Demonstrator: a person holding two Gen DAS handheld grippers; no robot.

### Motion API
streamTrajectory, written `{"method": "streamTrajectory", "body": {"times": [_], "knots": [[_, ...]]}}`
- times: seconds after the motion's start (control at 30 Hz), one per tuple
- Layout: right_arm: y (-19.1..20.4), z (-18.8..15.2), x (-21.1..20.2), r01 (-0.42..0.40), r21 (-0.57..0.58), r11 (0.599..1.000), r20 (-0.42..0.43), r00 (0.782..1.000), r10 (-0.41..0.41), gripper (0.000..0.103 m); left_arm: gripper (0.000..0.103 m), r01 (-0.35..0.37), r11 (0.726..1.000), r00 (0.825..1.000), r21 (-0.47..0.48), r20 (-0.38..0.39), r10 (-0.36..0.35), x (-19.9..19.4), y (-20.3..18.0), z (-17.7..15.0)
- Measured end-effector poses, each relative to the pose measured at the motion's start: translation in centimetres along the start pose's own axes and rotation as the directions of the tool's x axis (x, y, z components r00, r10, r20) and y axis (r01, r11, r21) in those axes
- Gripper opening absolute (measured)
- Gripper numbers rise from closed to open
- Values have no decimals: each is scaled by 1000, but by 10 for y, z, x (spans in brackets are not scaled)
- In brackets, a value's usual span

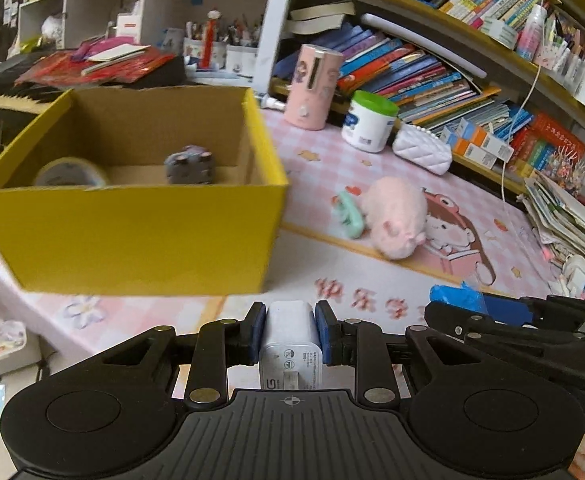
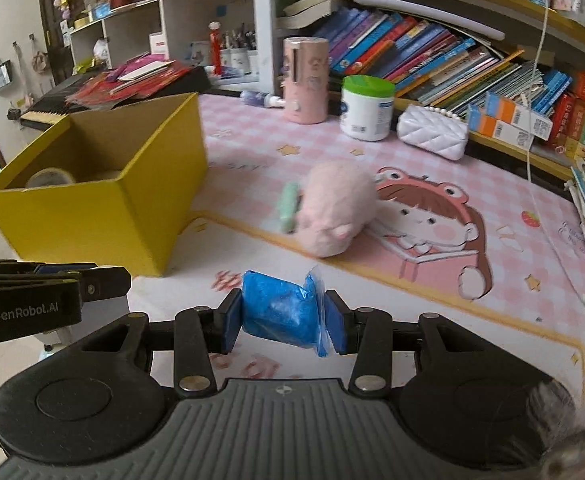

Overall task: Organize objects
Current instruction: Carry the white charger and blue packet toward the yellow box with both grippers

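Note:
My left gripper [image 1: 290, 328] is shut on a white charger plug [image 1: 290, 340], held just in front of the yellow cardboard box [image 1: 132, 236]. Inside the box lie a roll of tape [image 1: 70, 172] and a grey toy [image 1: 189, 164]. My right gripper [image 2: 284, 320] is shut on a blue plastic-wrapped packet [image 2: 280, 312], above the pink desk mat [image 2: 432, 292]. A pink plush toy [image 2: 334, 212] and a mint-green clip [image 2: 288, 206] lie on the mat to the right of the box [image 2: 92, 216]. The right gripper also shows at the right edge of the left wrist view, with the packet [image 1: 458, 296].
At the back of the desk stand a pink cylinder [image 2: 306, 80], a white jar with a green lid [image 2: 366, 108] and a white quilted pouch [image 2: 432, 132]. Shelves of books [image 2: 432, 56] run behind. Stacked papers [image 1: 568, 220] sit at the right. A keyboard with red papers [image 1: 72, 68] lies behind the box.

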State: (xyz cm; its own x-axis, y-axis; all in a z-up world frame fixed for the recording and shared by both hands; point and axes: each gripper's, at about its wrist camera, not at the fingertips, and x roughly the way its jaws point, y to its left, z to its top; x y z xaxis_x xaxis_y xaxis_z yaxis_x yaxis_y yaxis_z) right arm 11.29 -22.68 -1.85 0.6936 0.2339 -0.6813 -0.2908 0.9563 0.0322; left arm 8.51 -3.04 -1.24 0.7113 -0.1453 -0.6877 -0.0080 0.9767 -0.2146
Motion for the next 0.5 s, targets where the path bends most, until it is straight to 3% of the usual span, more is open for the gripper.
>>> {"method": "streamTrajectory", "body": {"times": [0.5], "knots": [[91, -40, -27, 4, 38, 999, -36, 999, -2, 41, 25, 9, 1000, 1000, 18, -12, -9, -56, 71, -38]]}}
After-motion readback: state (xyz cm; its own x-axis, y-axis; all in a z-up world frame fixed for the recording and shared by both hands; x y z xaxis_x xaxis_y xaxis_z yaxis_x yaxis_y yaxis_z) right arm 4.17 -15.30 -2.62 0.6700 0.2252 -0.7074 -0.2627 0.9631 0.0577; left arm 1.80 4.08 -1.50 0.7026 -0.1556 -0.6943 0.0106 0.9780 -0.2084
